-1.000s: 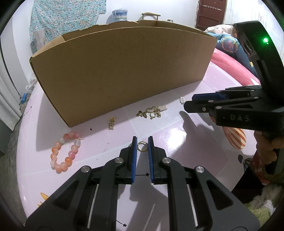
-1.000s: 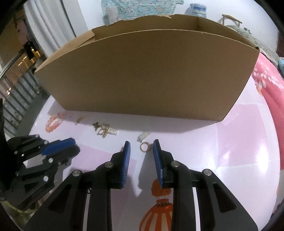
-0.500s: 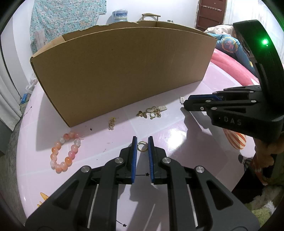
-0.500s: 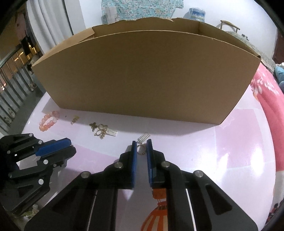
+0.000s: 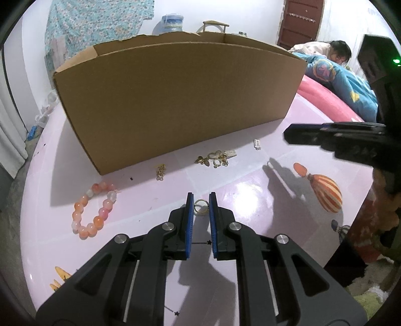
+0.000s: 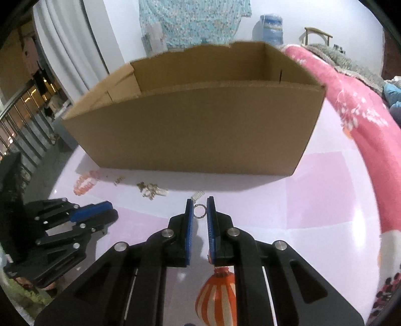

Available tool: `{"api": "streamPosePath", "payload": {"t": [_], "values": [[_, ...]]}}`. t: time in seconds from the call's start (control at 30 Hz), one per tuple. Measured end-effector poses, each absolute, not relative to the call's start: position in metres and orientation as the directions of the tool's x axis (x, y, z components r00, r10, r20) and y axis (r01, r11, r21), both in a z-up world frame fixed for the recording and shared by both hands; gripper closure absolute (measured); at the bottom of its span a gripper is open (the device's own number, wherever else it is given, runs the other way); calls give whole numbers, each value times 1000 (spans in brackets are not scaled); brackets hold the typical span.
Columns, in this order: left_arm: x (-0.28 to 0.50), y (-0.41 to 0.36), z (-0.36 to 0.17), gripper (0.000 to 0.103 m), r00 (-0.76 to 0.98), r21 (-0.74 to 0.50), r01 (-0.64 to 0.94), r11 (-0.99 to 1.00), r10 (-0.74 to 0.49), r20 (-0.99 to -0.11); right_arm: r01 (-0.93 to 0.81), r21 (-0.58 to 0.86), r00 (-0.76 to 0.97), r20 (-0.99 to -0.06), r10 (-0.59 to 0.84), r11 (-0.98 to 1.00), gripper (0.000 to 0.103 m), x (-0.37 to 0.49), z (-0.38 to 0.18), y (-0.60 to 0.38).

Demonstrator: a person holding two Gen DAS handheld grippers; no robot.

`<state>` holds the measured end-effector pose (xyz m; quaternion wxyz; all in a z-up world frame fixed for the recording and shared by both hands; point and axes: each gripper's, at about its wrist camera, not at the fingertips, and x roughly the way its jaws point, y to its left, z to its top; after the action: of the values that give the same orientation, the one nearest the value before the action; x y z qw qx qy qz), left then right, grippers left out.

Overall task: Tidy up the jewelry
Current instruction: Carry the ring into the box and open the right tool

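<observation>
L gripper point(image 5: 201, 206) clamped on a gold ring point(image 5: 201, 205) at tabletop point(image 5: 238, 190). Bead bracelet point(image 5: 93, 206) at its 9 o'clock; chain point(image 5: 160, 171), charm cluster point(image 5: 215, 158) at 12, near cardboard box point(image 5: 175, 100). R gripper point(image 6: 200, 209) clamped on silver ring point(image 6: 199, 210); small clasp point(image 6: 197, 195) just at 12.

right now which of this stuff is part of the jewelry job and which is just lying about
Part of the job:
- left hand-held gripper, shut on a gold ring
- right hand-held gripper, shut on a silver ring
- bead bracelet
- gold charm cluster
- small gold chain
- silver clasp
- cardboard box

Just lying about:
- pink blanket
- water jug
</observation>
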<state>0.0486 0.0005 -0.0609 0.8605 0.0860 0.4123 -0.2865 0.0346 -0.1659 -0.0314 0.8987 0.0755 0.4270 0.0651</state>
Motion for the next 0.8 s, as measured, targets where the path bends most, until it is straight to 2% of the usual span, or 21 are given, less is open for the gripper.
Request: {"api": "streamPosePath", "payload": {"t": [0.17, 0.4, 0.5, 0.6, 0.73, 0.8], "values": [[39, 4, -38, 92, 531, -78, 568, 819, -438, -725, -96, 218, 677, -701, 224, 971, 92, 21, -1, -170], [37, 3, 41, 92, 610, -93, 601, 794, -531, -588, -213, 241, 753, -577, 317, 947, 92, 41, 66, -168], [60, -5, 69, 92, 629, -107, 604, 790, -554, -545, -240, 265, 735, -579, 353, 934, 92, 73, 74, -172], [98, -18, 77, 92, 614, -128, 585, 801, -540, -575, -221, 347, 663, -632, 402, 911, 92, 114, 63, -175], [166, -35, 50, 92, 482, -239, 495, 836, -492, -725, -153, 441, 537, -714, 449, 884, 92, 158, 35, -183], [184, -35, 35, 92, 426, -288, 462, 839, -495, -757, -118, 490, 487, -729, 480, 864, 92, 169, 20, -191]]}}
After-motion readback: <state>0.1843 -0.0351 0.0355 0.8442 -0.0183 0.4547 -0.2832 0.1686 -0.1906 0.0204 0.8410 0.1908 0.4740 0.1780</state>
